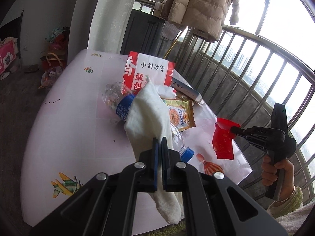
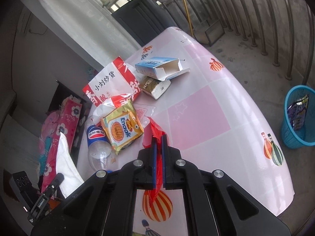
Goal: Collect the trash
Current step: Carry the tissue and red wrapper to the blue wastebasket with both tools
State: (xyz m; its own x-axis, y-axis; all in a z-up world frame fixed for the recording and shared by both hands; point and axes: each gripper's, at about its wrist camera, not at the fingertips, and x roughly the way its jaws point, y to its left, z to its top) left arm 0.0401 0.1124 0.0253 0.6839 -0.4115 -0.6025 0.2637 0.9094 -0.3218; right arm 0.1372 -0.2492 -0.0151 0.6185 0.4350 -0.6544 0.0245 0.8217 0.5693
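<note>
Left tongs (image 1: 159, 143) clamped on white cloth (image 1: 147, 114), cloth draped over bottles.
Right tongs (image 2: 159, 140) clamped on red wrapper (image 2: 155, 131), held above tabletop (image 2: 226, 118).
Trash heap at 11 o'clock of right tongs: yellow snack packet (image 2: 123, 126), Pepsi bottle (image 2: 96, 139); farther, red-white paper bag (image 2: 112, 82), open blue box (image 2: 157, 67).
Blue basket (image 2: 295, 133) on floor at 3 o'clock, wrapper inside.

Showing on the counter (image 2: 198, 114): one red-and-white paper bag (image 2: 110, 82), one yellow snack packet (image 2: 122, 127), two plastic bottles (image 2: 96, 137) (image 1: 181, 143), two small cartons (image 2: 157, 66) (image 2: 155, 86). Hanging in tools: one white cloth (image 1: 147, 114), one red wrapper (image 1: 223, 139). Standing on floor: one blue basket (image 2: 291, 135).
</note>
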